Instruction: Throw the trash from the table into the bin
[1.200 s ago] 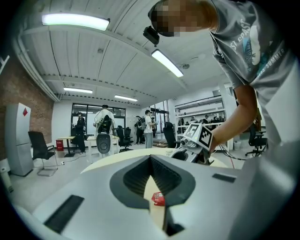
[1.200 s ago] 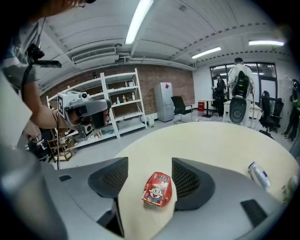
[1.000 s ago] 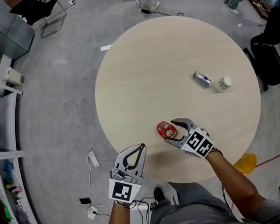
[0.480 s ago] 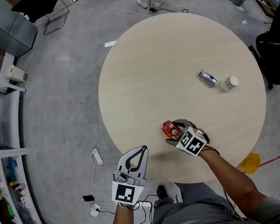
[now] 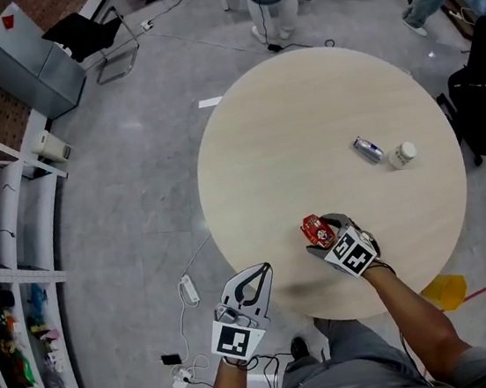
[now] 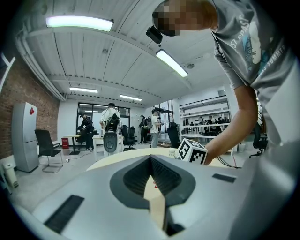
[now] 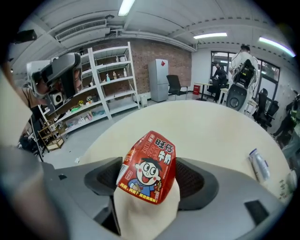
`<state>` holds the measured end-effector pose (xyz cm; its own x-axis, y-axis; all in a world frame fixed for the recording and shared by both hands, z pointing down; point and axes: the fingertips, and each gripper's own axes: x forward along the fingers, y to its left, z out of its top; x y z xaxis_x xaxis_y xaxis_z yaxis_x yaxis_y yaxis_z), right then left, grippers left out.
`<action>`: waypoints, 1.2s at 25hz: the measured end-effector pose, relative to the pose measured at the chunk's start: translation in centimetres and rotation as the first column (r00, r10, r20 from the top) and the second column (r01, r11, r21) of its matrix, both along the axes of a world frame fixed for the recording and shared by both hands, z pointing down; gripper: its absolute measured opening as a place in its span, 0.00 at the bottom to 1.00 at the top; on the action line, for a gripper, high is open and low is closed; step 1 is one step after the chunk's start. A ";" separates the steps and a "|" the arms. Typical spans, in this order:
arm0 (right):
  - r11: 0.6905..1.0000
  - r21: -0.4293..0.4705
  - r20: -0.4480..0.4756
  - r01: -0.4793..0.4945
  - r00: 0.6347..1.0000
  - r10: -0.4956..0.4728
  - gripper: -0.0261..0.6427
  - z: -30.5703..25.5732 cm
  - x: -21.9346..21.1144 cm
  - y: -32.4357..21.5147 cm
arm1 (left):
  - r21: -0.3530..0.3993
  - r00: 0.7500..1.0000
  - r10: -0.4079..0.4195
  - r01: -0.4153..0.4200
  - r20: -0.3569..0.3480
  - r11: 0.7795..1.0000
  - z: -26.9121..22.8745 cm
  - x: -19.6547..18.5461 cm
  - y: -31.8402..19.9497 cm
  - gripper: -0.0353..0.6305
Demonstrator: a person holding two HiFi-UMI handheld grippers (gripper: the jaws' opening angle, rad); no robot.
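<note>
A small red drink carton with a cartoon face stands on the round pale table near its front edge. My right gripper reaches down around it. Its jaws have just been opening and now stand wide, one on each side of the carton. My left gripper hangs off the table's front left edge, pointing level, shut and empty. In the left gripper view the tips meet with only table showing behind. A blue-silver can and a white bottle lie far right.
A yellow object sits on the floor under the table's right front edge. A power strip and cables lie on the floor at left. Shelving lines the left side. Chairs and people stand beyond the table.
My right gripper has slid further over the red carton, which now sits deeper between wider jaws. The left gripper has risen a little beside the table edge.
</note>
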<state>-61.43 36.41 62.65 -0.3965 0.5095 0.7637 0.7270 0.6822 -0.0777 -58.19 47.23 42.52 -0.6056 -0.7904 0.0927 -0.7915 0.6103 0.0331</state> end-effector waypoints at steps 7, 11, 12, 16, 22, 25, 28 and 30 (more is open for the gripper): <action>0.996 -0.062 0.140 -0.067 0.987 0.075 0.58 -11.4 3.3 -0.5 | -0.115 0.979 0.103 -0.084 0.174 0.990 -5.2 4.3 0.2 0.10; 0.992 -0.096 0.259 -0.077 0.961 0.100 0.58 -19.4 5.6 0.6 | -0.106 0.955 0.128 -0.103 0.268 0.989 -10.4 7.1 1.6 0.10; 0.992 -0.102 0.288 -0.080 0.952 0.106 0.58 -21.4 6.2 0.8 | -0.094 0.949 0.126 -0.103 0.288 0.990 -11.6 7.8 2.0 0.10; 0.989 -0.114 0.411 -0.090 0.902 0.130 0.58 -29.3 9.9 1.6 | -0.102 0.909 0.152 -0.121 0.389 0.987 -16.4 12.0 3.4 0.10; 0.988 -0.113 0.556 -0.105 0.817 0.150 0.58 -38.1 17.0 2.2 | -0.147 0.832 0.220 -0.169 0.509 0.975 -22.1 19.0 4.1 0.10; 0.987 -0.098 0.610 -0.123 0.777 0.158 0.58 -40.7 20.7 2.0 | -0.162 0.801 0.252 -0.194 0.544 0.967 -23.5 22.1 3.9 0.10; 0.985 -0.101 0.640 -0.143 0.748 0.174 0.58 -42.5 23.8 -0.1 | -0.174 0.775 0.283 -0.223 0.566 0.959 -24.5 24.7 1.7 0.10; 0.981 -0.104 0.658 -0.164 0.728 0.191 0.58 -43.5 26.0 -1.8 | -0.178 0.754 0.310 -0.254 0.580 0.951 -24.9 26.0 -0.1 0.10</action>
